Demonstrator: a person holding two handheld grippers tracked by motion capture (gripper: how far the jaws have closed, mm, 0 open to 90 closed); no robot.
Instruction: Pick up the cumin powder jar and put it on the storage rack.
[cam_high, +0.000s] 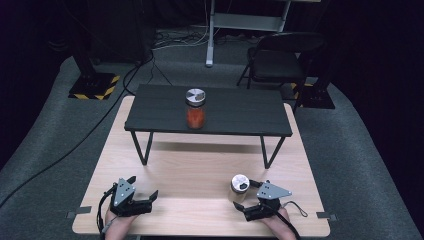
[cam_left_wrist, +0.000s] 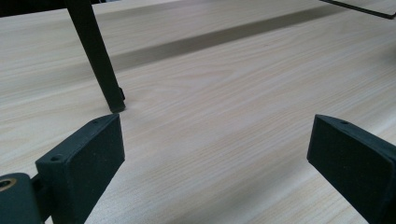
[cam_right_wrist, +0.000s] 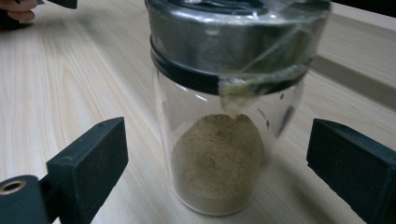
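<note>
Saw a light wooden table (cam_high: 200, 165) with a low black bench (cam_high: 235, 112) standing across its far half, one slanted black leg (cam_left_wrist: 95, 56) planted on the wood at the left. Noted a dark folding chair (cam_high: 277, 60) beyond the far right corner and a white metal post (cam_high: 210, 35) left of it. Made out grey carpet (cam_high: 360, 150) all around, a yellow-and-black striped base (cam_high: 95, 86) at far left, and a black cable (cam_high: 65, 155) trailing from there toward the near left.

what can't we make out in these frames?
- Red jar on the black shelf, high view: contents too small to identify.
- Beige jar, right tongs view: lid top cut off by the upper edge.
- Shelf leg, left tongs view: upper end cut off by the frame.
</note>
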